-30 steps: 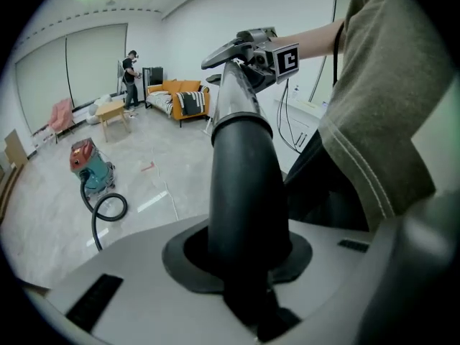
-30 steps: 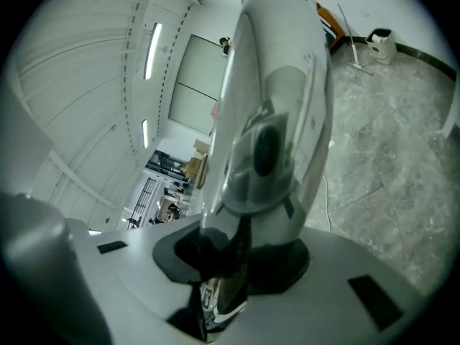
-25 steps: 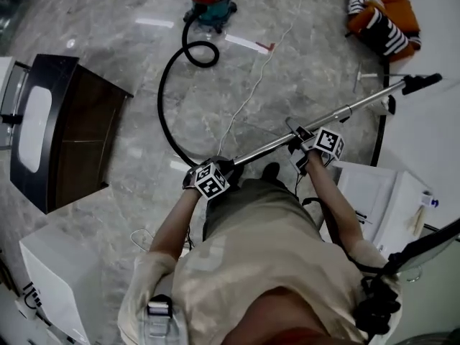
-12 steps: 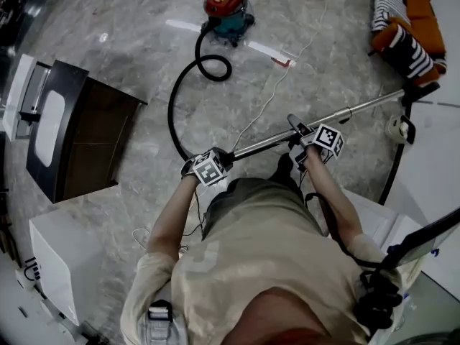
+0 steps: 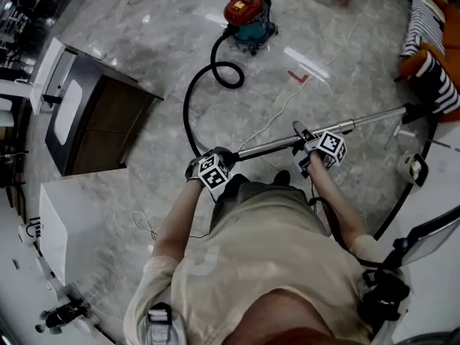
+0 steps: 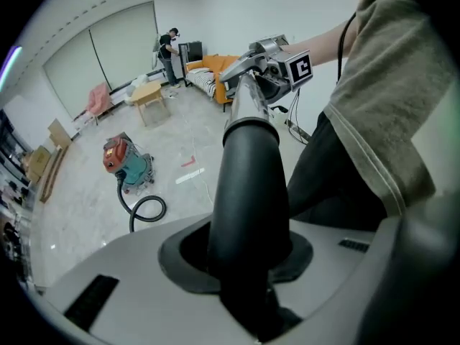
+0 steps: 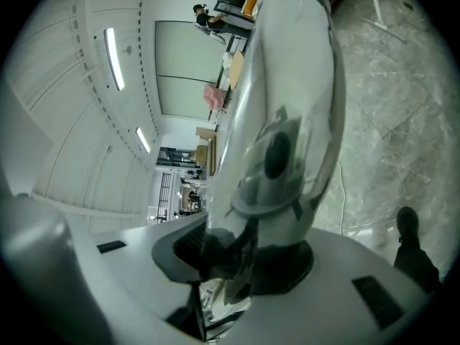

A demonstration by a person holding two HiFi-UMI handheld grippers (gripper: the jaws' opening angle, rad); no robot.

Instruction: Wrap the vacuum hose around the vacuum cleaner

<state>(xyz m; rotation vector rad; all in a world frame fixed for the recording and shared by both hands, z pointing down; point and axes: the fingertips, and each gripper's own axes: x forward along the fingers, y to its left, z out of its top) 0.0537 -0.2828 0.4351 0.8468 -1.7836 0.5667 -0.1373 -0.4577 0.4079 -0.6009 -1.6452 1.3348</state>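
Clamping a silver metal vacuum wand [image 5: 359, 120] in the right hand-held gripper [image 5: 320, 148] and its black cuff [image 6: 248, 185] in the left hand-held gripper [image 5: 213, 172], the person [image 5: 273, 257] stands well apart from the red-and-teal vacuum cleaner [image 5: 249, 11]. The black flexible hose [image 5: 186, 113] trails across the grey floor [image 5: 165, 49]. Stepping closer should ease wrapping.

Vacuum cleaner [image 5: 250, 16], 12 o'clock: red lid, teal body. Hose [image 5: 185, 117]: black. Wand [image 5: 366, 119]: silver metal. Floor [image 5: 144, 56]: grey marble with pale veins, carrying a red tape mark [image 5: 298, 76]. Cushions [image 5: 435, 77], 2 o'clock: orange with black-and-white stripes. Cabinet [image 5: 108, 124], 9 o'clock: dark brown. Shirt [image 5: 273, 250], 6 o'clock: beige.
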